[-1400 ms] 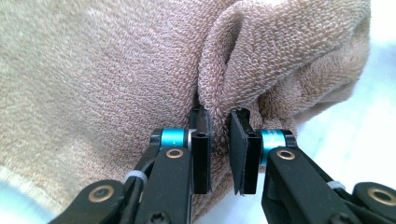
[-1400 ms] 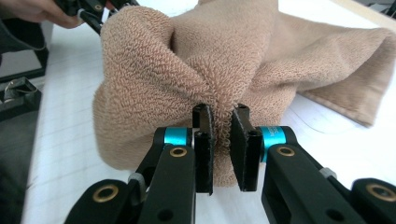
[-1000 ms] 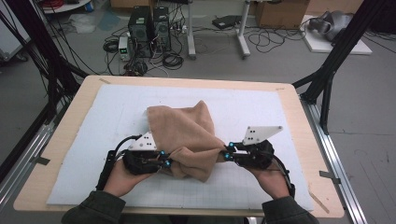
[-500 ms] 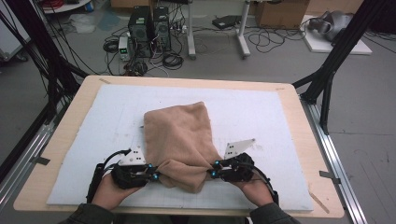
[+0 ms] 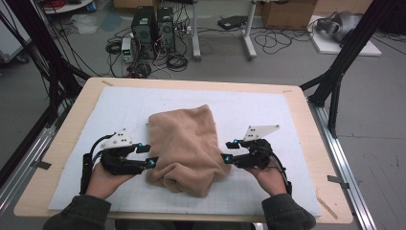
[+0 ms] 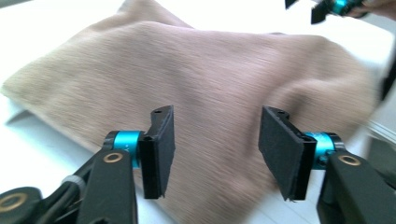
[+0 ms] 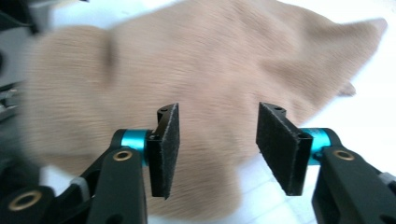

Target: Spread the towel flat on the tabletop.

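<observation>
I can't read any words, numbers or signs here. The brown towel in front of me is plain. The white mat on the tabletop has thin lines but no writing. My black fingers have no letters either.

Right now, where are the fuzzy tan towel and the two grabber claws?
Tan towel [image 5: 184,139], high view, middle of its folded top.
Left gripper [image 5: 149,155], high view, between its fingertips.
Right gripper [image 5: 226,151], high view, between its fingertips.
</observation>
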`<state>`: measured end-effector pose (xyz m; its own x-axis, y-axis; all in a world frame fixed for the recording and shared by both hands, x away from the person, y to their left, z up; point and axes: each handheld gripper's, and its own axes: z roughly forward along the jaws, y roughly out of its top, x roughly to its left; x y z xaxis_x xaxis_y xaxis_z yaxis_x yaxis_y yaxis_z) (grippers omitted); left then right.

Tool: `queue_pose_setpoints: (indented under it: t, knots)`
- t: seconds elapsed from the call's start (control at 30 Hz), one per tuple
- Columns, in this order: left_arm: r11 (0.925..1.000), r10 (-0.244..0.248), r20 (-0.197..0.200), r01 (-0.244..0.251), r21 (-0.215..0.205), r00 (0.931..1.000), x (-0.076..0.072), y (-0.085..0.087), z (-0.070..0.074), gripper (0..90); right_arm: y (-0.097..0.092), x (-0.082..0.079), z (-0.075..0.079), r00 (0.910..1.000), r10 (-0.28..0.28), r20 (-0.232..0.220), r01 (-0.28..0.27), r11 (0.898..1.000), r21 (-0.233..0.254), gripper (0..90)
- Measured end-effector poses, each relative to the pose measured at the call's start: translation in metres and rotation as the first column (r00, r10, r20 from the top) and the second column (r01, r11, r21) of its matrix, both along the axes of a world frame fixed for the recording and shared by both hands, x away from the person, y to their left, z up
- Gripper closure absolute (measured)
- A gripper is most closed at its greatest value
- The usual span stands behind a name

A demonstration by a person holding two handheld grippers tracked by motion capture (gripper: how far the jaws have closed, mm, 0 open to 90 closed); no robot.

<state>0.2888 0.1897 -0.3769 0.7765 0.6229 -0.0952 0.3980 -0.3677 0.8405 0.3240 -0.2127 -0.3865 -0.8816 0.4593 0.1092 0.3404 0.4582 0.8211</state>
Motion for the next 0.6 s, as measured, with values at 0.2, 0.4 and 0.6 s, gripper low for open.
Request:
queue_pose_setpoints:
  t: [0.2,0.4,0.6]
  knots:
    - [0.9927,0.017,-0.077,-0.008,0.12,0.9969,0.028,-0.016,-0.029,39.5,0.016,0.025,-0.034,0.9959,-0.015,-0.089,0.009,0.998,-0.061,41.0]
    - [0.9916,-0.01,-0.15,0.029,0.126,0.9886,0.039,-0.024,-0.045,49.7,0.029,0.029,-0.049,0.9848,0.053,-0.165,-0.076,0.988,-0.137,68.3]
    - [0.9868,-0.034,-0.132,0.054,0.153,0.9907,0.033,-0.028,-0.044,74.7,0.024,0.024,-0.043,0.9837,0.054,-0.172,-0.077,0.989,-0.128,79.8]
